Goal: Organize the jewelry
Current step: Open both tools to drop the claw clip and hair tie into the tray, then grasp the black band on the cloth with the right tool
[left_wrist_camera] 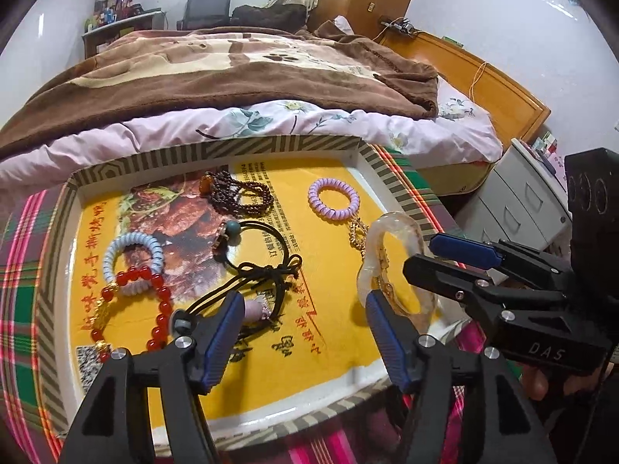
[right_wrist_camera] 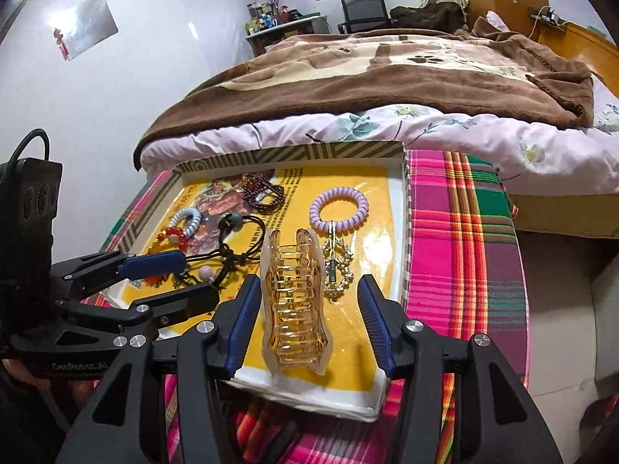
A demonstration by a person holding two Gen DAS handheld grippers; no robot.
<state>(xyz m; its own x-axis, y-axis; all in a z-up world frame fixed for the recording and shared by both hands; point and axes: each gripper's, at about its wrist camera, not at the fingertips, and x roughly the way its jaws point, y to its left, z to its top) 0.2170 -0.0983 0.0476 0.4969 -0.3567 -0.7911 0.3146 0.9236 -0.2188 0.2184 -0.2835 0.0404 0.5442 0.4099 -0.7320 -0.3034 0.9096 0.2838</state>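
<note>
A striped-rim tray with a yellow liner holds the jewelry. A clear amber claw clip lies on the liner near the front edge, between the fingers of my right gripper. The jaws stand open, with a gap on the clip's right side. Beyond the clip lie a gold chain and a purple coil tie. My left gripper is open over bare liner. Black hair ties lie by its left finger, and a red bead bracelet, a blue coil tie and dark beads lie further left.
The tray rests on a bright plaid cloth. Behind it is a bed with a brown blanket and a floral quilt. A white drawer unit stands to the right, below the table edge.
</note>
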